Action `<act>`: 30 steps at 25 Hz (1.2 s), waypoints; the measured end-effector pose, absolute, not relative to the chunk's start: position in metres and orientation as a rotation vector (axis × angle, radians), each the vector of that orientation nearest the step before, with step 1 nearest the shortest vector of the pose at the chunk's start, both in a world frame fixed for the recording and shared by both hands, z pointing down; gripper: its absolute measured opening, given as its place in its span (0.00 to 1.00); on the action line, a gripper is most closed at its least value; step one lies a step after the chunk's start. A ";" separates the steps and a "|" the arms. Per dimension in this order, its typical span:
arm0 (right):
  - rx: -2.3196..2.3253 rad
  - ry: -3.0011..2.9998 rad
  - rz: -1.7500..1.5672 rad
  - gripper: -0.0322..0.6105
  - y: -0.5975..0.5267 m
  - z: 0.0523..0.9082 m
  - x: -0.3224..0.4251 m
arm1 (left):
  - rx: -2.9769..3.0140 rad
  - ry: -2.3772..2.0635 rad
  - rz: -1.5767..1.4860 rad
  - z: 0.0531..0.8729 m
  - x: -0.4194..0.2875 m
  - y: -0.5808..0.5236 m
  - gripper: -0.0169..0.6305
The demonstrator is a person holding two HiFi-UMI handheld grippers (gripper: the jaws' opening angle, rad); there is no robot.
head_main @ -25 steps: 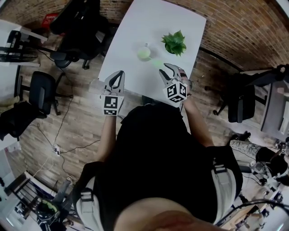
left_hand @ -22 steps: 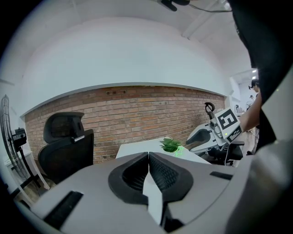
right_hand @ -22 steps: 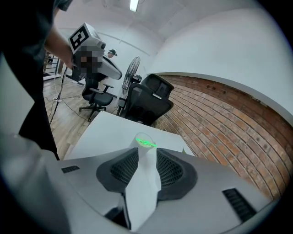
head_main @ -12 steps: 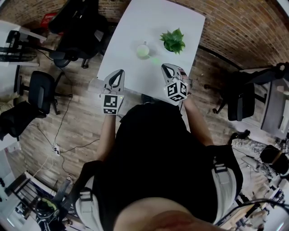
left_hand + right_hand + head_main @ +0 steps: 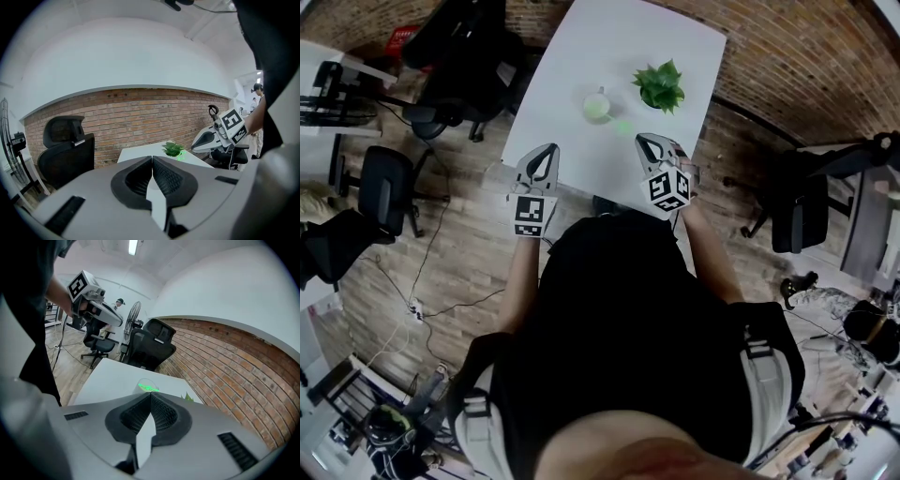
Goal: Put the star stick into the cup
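A white table (image 5: pixel 581 56) carries a pale cup (image 5: pixel 598 105) that looks greenish inside. Just right of the cup the green star stick (image 5: pixel 623 126) glows on the table, reaching back to my right gripper (image 5: pixel 641 140). In the right gripper view the jaws have just been closing and now meet at the tips (image 5: pixel 151 394); the green star (image 5: pixel 148 388) shows directly beyond them, in front of the cup (image 5: pixel 140 383), with its stem hidden by the jaws. My left gripper (image 5: pixel 550 150) hovers at the table's near left edge, shut with nothing in it (image 5: pixel 152 158).
A small potted plant (image 5: pixel 661 86) stands right of the cup, close to the table's right edge. Black office chairs (image 5: pixel 459 56) sit on the wooden floor to the left, another chair (image 5: pixel 792 211) to the right. A brick wall runs behind the table.
The right gripper's jaws, wide apart a second ago, have closed at the green star stick. Both hands stayed where they were.
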State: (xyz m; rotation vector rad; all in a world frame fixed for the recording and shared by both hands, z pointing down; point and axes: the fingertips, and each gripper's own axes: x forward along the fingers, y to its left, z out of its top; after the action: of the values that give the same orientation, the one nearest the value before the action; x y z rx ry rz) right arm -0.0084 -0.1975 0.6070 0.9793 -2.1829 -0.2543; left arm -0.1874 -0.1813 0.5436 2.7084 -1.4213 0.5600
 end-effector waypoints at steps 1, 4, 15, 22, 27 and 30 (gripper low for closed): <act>0.976 -2.185 -0.255 0.04 -0.197 0.607 -0.009 | 2.708 -1.421 0.560 0.544 -0.188 -0.182 0.06; 0.962 -2.187 -0.257 0.04 -0.198 0.608 -0.010 | 2.706 -1.418 0.559 0.545 -0.188 -0.183 0.06; 0.944 -2.178 -0.263 0.04 -0.198 0.610 -0.009 | 2.701 -1.426 0.555 0.545 -0.187 -0.183 0.06; 0.952 -2.170 -0.273 0.04 -0.198 0.609 -0.008 | 2.695 -1.432 0.556 0.547 -0.189 -0.181 0.06; 0.962 -2.167 -0.274 0.04 -0.199 0.608 -0.008 | 2.694 -1.431 0.552 0.547 -0.188 -0.181 0.06; 0.963 -2.164 -0.271 0.04 -0.199 0.609 -0.008 | 2.692 -1.429 0.551 0.548 -0.189 -0.181 0.06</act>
State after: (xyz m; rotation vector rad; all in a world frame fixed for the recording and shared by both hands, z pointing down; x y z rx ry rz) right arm -0.0081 -0.1991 0.6094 0.9632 -2.1639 -0.2708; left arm -0.1891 -0.1810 0.5483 2.6918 -1.4295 0.5505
